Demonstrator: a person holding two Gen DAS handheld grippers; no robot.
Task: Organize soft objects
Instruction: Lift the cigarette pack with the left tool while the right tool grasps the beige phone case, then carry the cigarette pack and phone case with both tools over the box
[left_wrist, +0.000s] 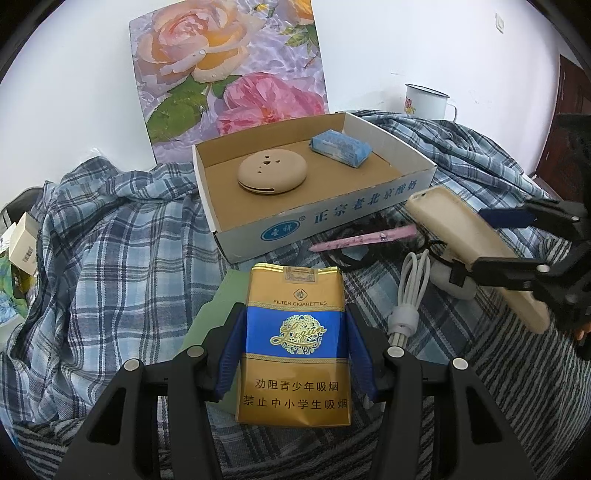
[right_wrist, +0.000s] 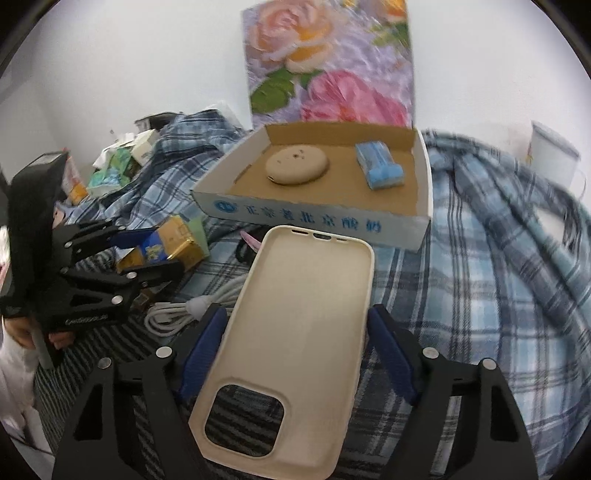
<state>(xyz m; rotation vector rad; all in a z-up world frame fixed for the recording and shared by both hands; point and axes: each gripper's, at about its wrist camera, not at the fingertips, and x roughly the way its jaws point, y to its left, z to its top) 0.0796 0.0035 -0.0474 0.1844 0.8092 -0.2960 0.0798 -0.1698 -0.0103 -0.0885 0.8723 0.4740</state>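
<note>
My left gripper (left_wrist: 295, 325) is shut on a gold and blue cigarette pack (left_wrist: 295, 332), held above the bed. It also shows in the right wrist view (right_wrist: 144, 247) with the pack (right_wrist: 177, 243). My right gripper (right_wrist: 295, 332) is shut on a cream phone case (right_wrist: 295, 332), also seen in the left wrist view (left_wrist: 476, 240). An open cardboard box (left_wrist: 332, 221) ahead holds a beige round pad (left_wrist: 272, 172) and a blue tissue pack (left_wrist: 340, 147); in the right wrist view the box (right_wrist: 314, 216) lies just beyond the case.
A plaid blanket (left_wrist: 110, 240) covers the bed. A white cable (left_wrist: 410, 288), a pink hair clip (left_wrist: 365, 240) and a green sheet (left_wrist: 210, 317) lie in front of the box. A floral board (left_wrist: 229, 74) leans on the wall. An enamel mug (left_wrist: 428, 101) stands far right. Clutter (right_wrist: 122, 166) sits left.
</note>
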